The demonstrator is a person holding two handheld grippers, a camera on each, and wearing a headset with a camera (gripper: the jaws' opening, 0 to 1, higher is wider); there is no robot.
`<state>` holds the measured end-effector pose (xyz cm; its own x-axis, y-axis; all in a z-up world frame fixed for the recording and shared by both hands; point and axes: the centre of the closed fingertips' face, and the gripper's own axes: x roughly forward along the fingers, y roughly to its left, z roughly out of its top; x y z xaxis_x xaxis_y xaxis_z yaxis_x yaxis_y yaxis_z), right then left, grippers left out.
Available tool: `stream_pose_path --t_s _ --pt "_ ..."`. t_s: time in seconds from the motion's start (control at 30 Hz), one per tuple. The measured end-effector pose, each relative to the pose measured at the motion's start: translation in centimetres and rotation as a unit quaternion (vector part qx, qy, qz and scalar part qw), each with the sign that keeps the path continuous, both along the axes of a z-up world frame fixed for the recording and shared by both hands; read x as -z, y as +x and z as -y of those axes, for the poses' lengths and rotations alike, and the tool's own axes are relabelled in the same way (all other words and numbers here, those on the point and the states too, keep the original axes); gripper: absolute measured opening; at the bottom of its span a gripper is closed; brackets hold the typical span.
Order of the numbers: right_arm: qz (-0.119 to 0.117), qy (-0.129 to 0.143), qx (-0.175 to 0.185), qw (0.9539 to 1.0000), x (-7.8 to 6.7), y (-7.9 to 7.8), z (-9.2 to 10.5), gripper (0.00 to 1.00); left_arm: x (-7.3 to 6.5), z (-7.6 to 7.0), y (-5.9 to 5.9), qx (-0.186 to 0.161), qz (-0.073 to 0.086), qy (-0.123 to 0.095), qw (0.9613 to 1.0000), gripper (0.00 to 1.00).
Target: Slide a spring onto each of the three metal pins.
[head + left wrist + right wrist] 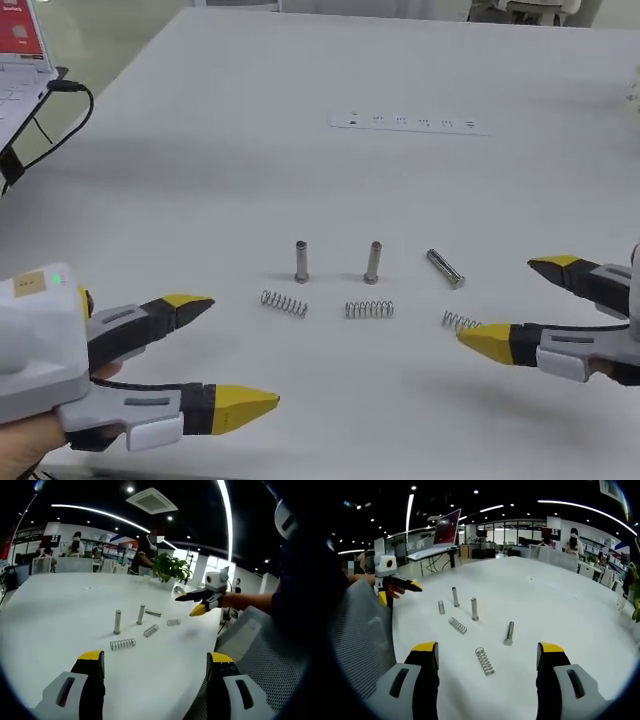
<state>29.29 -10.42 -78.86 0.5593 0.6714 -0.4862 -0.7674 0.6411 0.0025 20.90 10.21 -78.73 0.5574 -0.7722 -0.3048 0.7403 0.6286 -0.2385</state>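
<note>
Left claw (243, 350), apart and empty, sits lower-left of the upright middle pin (372, 262); right claw (495, 300), also apart, hovers right of it beside a spring (460, 321).

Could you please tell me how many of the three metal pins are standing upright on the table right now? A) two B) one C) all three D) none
A: the left pin and middle pin stand upright, while the right pin lies on its side.

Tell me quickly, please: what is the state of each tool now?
Left tool: open, holding nothing.
Right tool: open, holding nothing.
</note>
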Motion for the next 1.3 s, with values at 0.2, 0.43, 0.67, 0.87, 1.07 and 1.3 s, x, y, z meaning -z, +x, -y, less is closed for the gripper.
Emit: stream_pose_path --t_s 0.2,0.43,0.67,0.87,1.07,1.3 --pt "0.002 -0.009 -0.004 0.9999 0.0 1.1 -0.4 0.78 0.0 -0.1 0.0 -0.002 0.000 -0.001 1.0000 0.80" --pt "0.007 -0.017 -0.014 0.9997 -0.4 2.6 -1.2 0.76 0.0 -0.1 0.1 -0.002 0.001 -0.001 1.0000 0.80" --pt "0.010 -0.038 -0.026 0.9989 -0.5 4.2 -1.8 0.74 0.0 -0.1 0.0 -0.002 0.000 0.000 1.0000 0.80" --pt "0.009 -0.049 -0.030 0.9983 -0.4 5.6 -2.3 0.72 0.0 -0.1 0.0 -0.002 -0.001 0.001 1.0000 0.79" --pt "-0.001 -0.062 -0.026 0.9977 0.3 6.6 -2.6 0.68 -0.1 -0.2 0.0 -0.004 0.000 0.000 1.0000 0.79" --pt "-0.019 -0.072 -0.019 0.9970 1.5 7.6 -2.9 0.66 -0.1 -0.2 0.0 -0.004 0.000 0.000 1.0000 0.79"
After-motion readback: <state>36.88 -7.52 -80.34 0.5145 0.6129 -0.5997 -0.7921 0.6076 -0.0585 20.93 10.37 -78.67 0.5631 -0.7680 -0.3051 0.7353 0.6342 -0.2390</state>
